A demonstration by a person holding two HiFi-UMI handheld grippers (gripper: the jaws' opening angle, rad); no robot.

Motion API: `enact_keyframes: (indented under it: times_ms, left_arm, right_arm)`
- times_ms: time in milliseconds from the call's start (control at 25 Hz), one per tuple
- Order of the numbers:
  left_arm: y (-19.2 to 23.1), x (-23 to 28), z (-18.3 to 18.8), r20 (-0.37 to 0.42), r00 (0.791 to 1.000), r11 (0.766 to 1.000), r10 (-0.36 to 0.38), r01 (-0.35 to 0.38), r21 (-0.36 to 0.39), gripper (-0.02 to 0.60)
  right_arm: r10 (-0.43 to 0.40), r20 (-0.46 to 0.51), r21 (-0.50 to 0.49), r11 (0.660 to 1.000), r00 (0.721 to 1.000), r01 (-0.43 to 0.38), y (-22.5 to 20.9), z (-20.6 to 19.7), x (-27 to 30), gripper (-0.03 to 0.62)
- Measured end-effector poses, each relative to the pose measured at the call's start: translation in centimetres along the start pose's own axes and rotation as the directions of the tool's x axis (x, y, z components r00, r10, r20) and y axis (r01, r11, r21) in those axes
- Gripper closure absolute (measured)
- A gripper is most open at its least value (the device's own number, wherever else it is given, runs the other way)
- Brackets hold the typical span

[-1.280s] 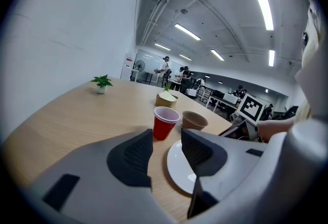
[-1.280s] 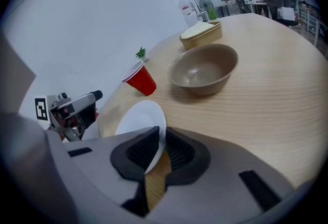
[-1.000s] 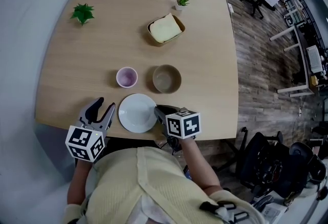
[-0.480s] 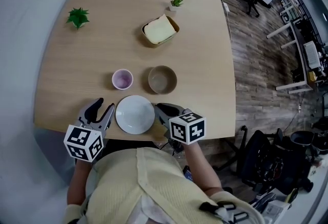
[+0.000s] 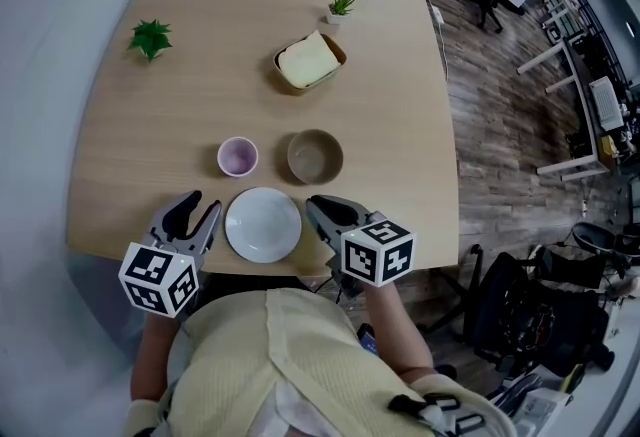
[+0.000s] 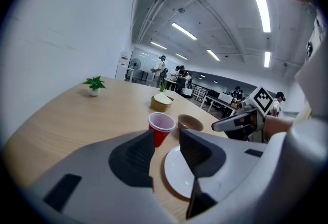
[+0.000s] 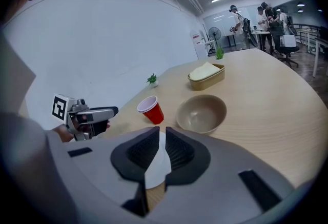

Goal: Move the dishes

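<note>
**Both grippers empty, plate flat between them**

The left gripper has its jaws about half apart. They have just been closing, with nothing between them, and a red plastic cup stands beyond the gap. The right gripper has its jaws nearly together, just narrowed a little, and grips nothing. A round white plate shows through the slit. Only the head view shows the whole plate. It lies flat at the near edge of the pale wooden table, between both grippers and before a tan bowl.

Bright, even light from ceiling strip lights; heavy fisheye bending, soft shadows.
</note>
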State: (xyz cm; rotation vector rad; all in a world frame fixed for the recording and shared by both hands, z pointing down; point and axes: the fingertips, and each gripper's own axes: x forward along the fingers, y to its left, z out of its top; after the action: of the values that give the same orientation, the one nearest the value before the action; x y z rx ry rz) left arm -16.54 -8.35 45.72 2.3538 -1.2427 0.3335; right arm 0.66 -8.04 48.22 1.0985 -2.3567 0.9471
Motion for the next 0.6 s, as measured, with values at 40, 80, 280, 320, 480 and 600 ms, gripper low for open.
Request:
enact_keyframes:
  times_ms: [40, 80, 280, 320, 480, 600]
  left_arm:
    - [0.0, -0.1, 0.1, 0.001, 1.000, 1.000, -0.001, 0.001, 0.004, 0.423]
    - [-0.1, -0.1, 0.3, 0.001, 1.000, 1.000, -0.002, 0.002, 0.011, 0.423]
    - [-0.6, 0.1, 0.7, -0.007, 1.000, 0.999, -0.015, 0.016, 0.043, 0.425]
    - [-0.7, 0.1, 0.9, -0.007, 1.000, 0.999, -0.021, 0.021, 0.041, 0.425]
    - [-1.0, 0.3, 1.3, -0.006, 0.999, 0.998, -0.043, 0.043, 0.040, 0.436]
    - [-1.1, 0.3, 1.5, -0.006, 0.999, 0.998, -0.054, 0.054, 0.039, 0.445]
  right_arm:
    - [0.000, 0.010, -0.004, 1.000, 1.000, 0.000, 0.1, 0.3, -0.2, 0.544]
    - [0.000, 0.019, -0.009, 1.000, 1.000, 0.001, 0.2, 0.6, -0.4, 0.545]
    - [0.007, 0.059, -0.028, 1.000, 0.998, -0.006, 0.8, 1.7, -1.3, 0.549]
    - [0.008, 0.064, -0.031, 0.999, 0.998, -0.006, 0.8, 1.9, -1.4, 0.549]
    - [0.002, 0.079, -0.043, 0.999, 0.997, 0.002, 0.8, 2.1, -1.7, 0.551]
    - [-0.002, 0.089, -0.042, 0.999, 0.996, 0.006, 0.7, 2.2, -1.8, 0.554]
